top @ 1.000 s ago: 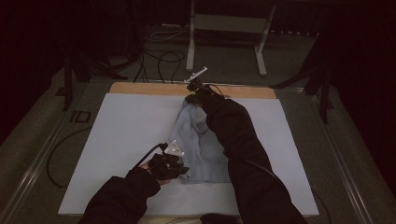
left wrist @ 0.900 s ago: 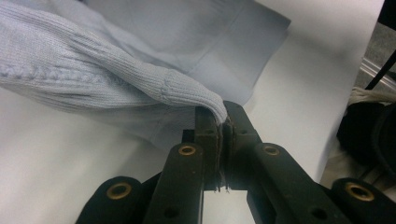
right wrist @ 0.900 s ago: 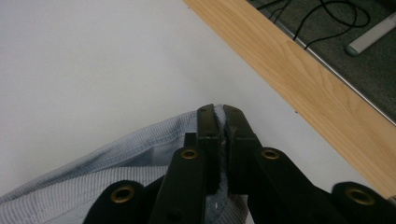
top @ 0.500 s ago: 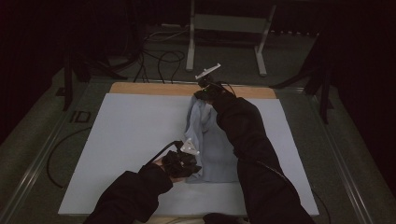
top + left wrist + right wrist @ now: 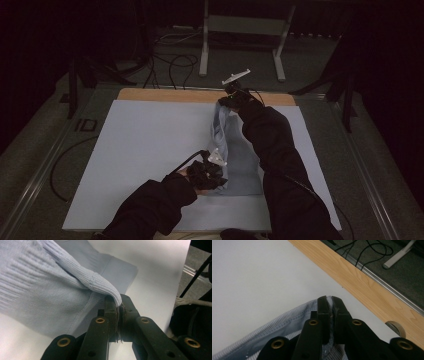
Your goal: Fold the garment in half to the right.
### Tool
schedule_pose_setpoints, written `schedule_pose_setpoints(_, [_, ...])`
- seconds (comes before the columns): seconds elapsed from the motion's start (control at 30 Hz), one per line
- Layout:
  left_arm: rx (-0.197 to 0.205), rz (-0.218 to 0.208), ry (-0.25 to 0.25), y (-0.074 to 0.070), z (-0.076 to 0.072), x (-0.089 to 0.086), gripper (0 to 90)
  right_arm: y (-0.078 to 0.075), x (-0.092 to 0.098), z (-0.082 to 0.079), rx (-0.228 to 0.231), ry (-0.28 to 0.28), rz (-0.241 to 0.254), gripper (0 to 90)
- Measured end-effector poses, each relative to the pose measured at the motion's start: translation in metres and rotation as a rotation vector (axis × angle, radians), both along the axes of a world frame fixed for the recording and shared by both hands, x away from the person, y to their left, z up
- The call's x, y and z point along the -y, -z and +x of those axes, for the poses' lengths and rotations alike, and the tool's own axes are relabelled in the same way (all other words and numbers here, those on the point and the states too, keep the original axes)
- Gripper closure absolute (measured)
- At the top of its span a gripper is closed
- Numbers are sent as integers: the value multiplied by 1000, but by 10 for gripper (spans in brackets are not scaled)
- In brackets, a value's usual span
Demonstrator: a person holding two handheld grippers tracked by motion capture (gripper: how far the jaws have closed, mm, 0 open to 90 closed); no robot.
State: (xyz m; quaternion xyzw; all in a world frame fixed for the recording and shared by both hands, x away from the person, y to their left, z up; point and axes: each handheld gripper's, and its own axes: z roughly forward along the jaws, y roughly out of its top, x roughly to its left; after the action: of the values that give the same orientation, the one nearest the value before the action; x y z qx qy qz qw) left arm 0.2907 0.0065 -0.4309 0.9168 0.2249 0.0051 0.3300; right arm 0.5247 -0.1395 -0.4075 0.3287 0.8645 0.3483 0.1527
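Observation:
A pale blue knitted sweater [image 5: 239, 155] lies on the white table sheet [image 5: 145, 145], folded lengthwise right of centre. My left gripper [image 5: 216, 161] is at the garment's near left edge, shut on a fold of its ribbed knit [image 5: 100, 282]; the left gripper [image 5: 119, 305] pinches that cloth between its black jaws. My right gripper [image 5: 226, 100] is at the far end of the table, shut on the sweater's ribbed edge [image 5: 287, 322], lifting it a little. In the right gripper view the gripper [image 5: 329, 300] holds the cloth above the white sheet.
A strip of bare wooden tabletop [image 5: 165, 95] runs along the far edge, also seen as wood [image 5: 362, 282] close to the right gripper. A roll of tape [image 5: 395, 328] sits on that wood. Cables [image 5: 170, 60] and a metal stand [image 5: 240, 30] are on the floor beyond.
Both grippers have carried the sweater's left side to the right, folding it over. The right gripper moved right along the far edge; the left gripper moved right at the near edge.

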Motion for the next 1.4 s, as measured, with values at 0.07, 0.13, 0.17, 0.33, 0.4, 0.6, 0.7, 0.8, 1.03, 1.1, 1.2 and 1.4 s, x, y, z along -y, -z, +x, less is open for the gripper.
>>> schedule_pose_setpoints(0.07, [-1,-1,4,1,1,7,872,1,4,0,1,0,3,868])
schedule_pose_setpoints(0.13, [0,0,17,1,1,14,871,2,8,1,-1,5,6,867])
schedule_pose_setpoints(0.17, [2,2,24,1,1,17,872,3,11,1,-2,7,8,867])
schedule_pose_setpoints(0.33, [3,25,39,6,3,33,872,8,22,2,-7,14,15,866])
schedule_pose_setpoints(0.4, [1,36,47,8,4,39,871,11,26,3,-10,15,23,865])
schedule_pose_setpoints(0.6, [-8,52,42,18,7,54,871,20,36,4,-18,24,36,865])
schedule_pose_setpoints(0.7, [-10,62,35,22,8,59,871,25,40,5,-23,24,46,865])
schedule_pose_setpoints(0.8, [-12,71,33,26,9,61,871,33,44,7,-28,23,53,864])
schedule_pose_setpoints(1.03, [-27,88,17,35,12,64,871,49,47,11,-46,28,66,864])
schedule_pose_setpoints(1.1, [-30,87,7,37,12,65,871,52,46,12,-44,24,62,863])
schedule_pose_setpoints(1.2, [-30,93,3,39,12,68,871,58,44,14,-45,19,63,862])
schedule_pose_setpoints(1.4, [-38,107,-2,44,14,73,870,72,44,19,-70,25,54,861])
